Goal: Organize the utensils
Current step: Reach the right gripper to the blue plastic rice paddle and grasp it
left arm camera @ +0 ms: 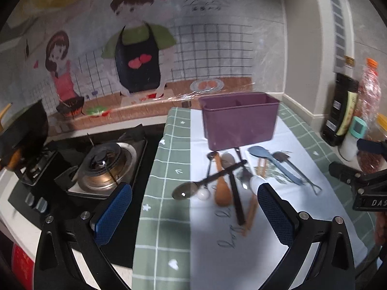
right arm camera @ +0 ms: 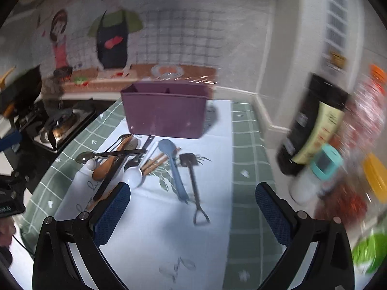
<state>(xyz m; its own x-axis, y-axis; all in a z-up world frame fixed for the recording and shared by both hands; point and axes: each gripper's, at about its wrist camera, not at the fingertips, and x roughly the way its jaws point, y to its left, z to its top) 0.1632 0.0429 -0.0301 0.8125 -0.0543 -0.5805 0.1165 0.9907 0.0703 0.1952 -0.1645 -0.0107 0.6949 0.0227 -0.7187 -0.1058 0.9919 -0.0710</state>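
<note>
Utensils on a green-checked tablecloth (gas stove alongside), both tools spread, empty.

The bottles at the counter's right edge smear with motion blur in the right wrist view. The wok is cut by the left edge. Chopsticks lie partly under other utensils.

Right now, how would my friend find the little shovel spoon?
Find the purple box standing at the back of the checked cloth. The utensils lie spread in front of it. The shovel spoon is the dark metal one farthest right, beside the blue spoon; only it has a square scoop and a looped handle.
</note>
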